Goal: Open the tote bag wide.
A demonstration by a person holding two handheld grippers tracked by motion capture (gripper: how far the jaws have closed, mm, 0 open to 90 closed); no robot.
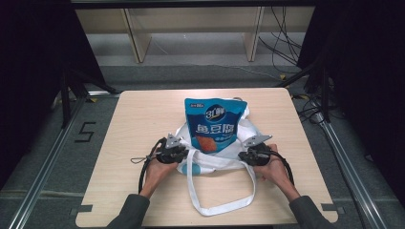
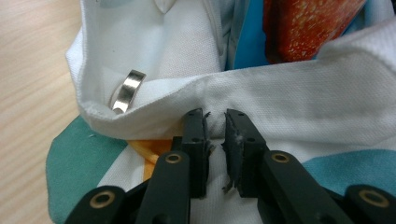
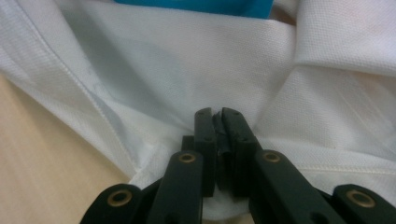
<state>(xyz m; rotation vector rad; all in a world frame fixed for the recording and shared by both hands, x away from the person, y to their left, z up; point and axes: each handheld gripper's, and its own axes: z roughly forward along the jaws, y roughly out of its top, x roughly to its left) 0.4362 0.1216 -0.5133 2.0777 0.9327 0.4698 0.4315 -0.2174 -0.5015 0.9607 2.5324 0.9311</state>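
Observation:
A white tote bag (image 1: 217, 162) lies on the wooden table (image 1: 143, 119), its mouth toward the far side. A blue snack pouch (image 1: 215, 125) with an orange picture sticks out of that mouth. My left gripper (image 1: 184, 153) is at the bag's left edge. In the left gripper view its jaws pinch the white hem (image 2: 280, 93) at their tips (image 2: 215, 114), with the pouch (image 2: 303, 28) just beyond. My right gripper (image 1: 242, 155) is at the bag's right edge, shut tight on a fold of white cloth (image 3: 216, 112). The pouch's blue edge (image 3: 196, 5) shows above.
One white handle strap (image 1: 224, 207) loops toward the table's near edge, between my forearms. A small metal clasp (image 2: 127, 91) sits inside the bag's hem. Teal and orange print (image 2: 74, 163) shows on the bag's outer face. Shelving and cables stand beyond the table's far edge.

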